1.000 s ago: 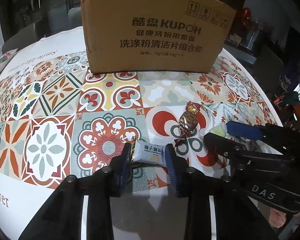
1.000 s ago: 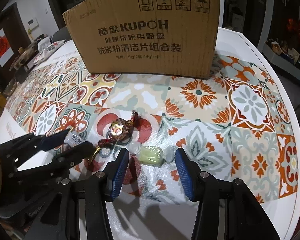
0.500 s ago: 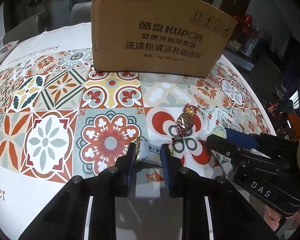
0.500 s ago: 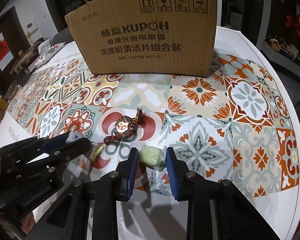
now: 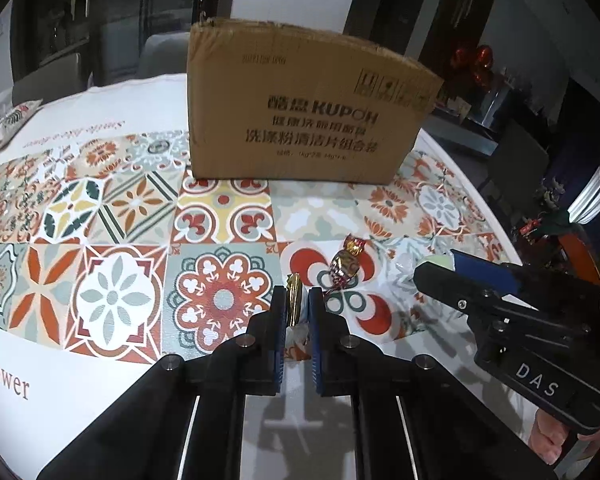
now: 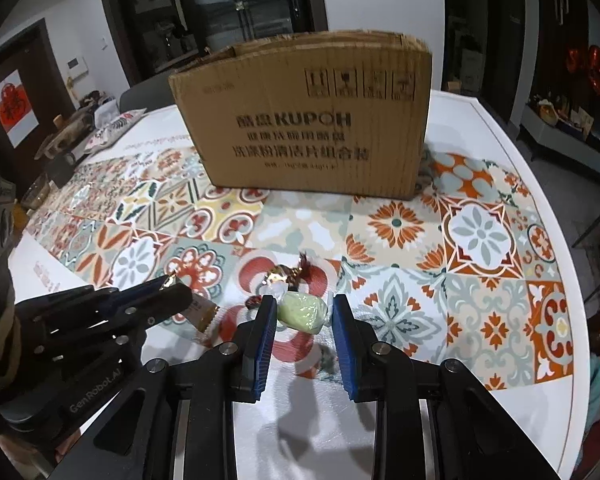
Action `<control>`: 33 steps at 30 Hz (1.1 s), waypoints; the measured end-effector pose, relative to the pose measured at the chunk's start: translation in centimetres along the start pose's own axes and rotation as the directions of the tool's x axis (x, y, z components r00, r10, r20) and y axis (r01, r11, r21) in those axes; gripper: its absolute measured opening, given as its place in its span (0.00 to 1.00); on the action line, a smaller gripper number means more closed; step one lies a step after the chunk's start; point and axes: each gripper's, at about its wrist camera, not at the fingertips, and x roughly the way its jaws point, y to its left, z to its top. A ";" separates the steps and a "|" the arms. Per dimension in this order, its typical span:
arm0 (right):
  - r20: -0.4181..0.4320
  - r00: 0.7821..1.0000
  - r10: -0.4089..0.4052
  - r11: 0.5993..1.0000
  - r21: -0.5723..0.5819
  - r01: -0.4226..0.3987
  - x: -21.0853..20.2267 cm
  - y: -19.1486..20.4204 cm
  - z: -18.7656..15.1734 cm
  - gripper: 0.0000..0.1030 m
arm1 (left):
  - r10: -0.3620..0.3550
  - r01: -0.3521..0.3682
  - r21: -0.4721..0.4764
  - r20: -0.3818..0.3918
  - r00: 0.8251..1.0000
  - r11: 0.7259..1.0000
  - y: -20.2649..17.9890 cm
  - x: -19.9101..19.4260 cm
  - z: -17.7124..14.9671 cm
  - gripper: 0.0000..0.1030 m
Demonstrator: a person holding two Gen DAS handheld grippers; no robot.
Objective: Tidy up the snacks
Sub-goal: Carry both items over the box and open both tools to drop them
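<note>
My left gripper (image 5: 297, 304) is shut on a white snack packet with gold ends (image 5: 294, 300), held above the table; it also shows in the right wrist view (image 6: 202, 311). My right gripper (image 6: 304, 312) is shut on a pale green wrapped candy (image 6: 303, 312), lifted off the cloth; its tip with the candy shows in the left wrist view (image 5: 440, 260). A brown-and-gold foil candy (image 5: 344, 266) lies on the tablecloth between the grippers, and shows in the right wrist view (image 6: 284, 274). A brown cardboard box (image 5: 300, 120) stands open at the back.
The round table wears a patterned tile cloth (image 5: 112, 296) with a white border. A folded cloth (image 5: 8, 124) lies at the far left. Dark furniture and shelves ring the table; its edge curves close on the right (image 6: 560, 260).
Both grippers closed fully on their snacks and rose off the table, pulling back from the box. The white packet turned edge-on in the left jaws. The foil candy stayed put.
</note>
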 end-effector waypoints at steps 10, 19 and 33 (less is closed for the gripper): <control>0.066 0.998 0.007 1.000 -0.010 -0.006 -2.8 0.7 0.9 0.29 | -0.022 0.021 0.010 0.080 0.997 1.000 -0.7 -3.4 1.3 0.11; 0.131 0.991 0.006 1.000 -0.018 -0.004 -5.1 1.1 2.5 0.29 | -0.025 0.019 0.040 0.162 0.986 0.999 -1.2 -6.2 3.2 0.11; 0.266 0.964 0.005 0.999 -0.040 0.006 -9.0 1.7 6.3 0.29 | -0.022 -0.006 0.086 0.312 0.950 0.996 -1.3 -10.4 7.7 0.11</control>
